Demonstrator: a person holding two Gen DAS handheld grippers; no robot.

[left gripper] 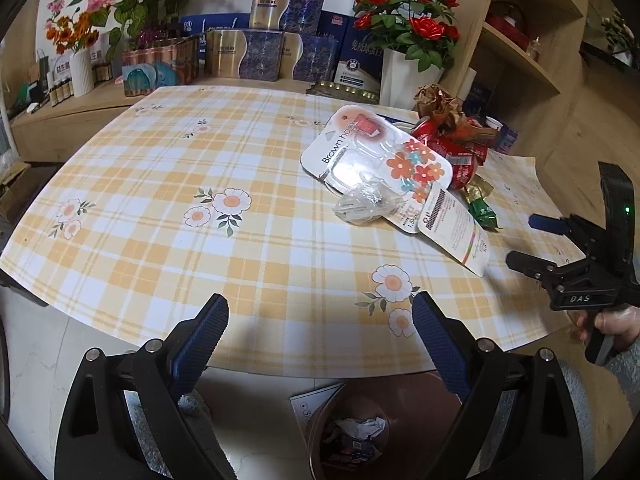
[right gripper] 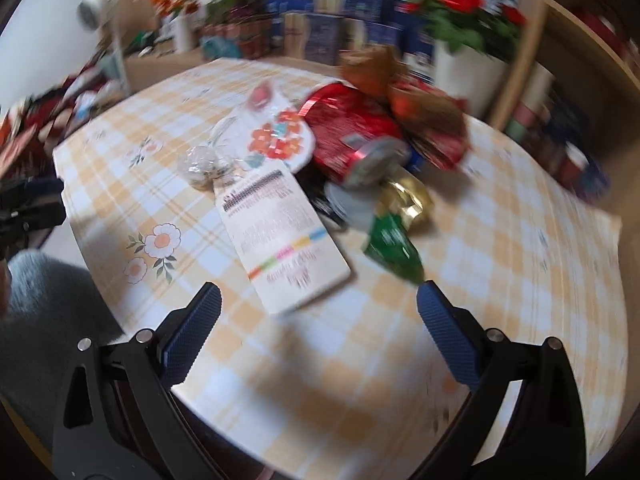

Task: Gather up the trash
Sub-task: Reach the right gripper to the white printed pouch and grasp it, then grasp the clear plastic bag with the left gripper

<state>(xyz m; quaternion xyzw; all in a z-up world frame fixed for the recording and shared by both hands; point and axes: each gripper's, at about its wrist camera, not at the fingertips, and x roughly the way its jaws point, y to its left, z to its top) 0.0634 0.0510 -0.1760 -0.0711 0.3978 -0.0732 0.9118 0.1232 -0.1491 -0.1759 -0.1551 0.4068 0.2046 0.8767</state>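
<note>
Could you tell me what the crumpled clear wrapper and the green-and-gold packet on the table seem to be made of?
The crumpled clear wrapper looks like thin glossy plastic film: see-through, with bright creases. The green-and-gold packet looks like metallised foil, judging by its shiny, crinkled gold end.

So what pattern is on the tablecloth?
Yellow-and-white plaid tablecloth with printed daisies; clearest in the left wrist view.
</note>
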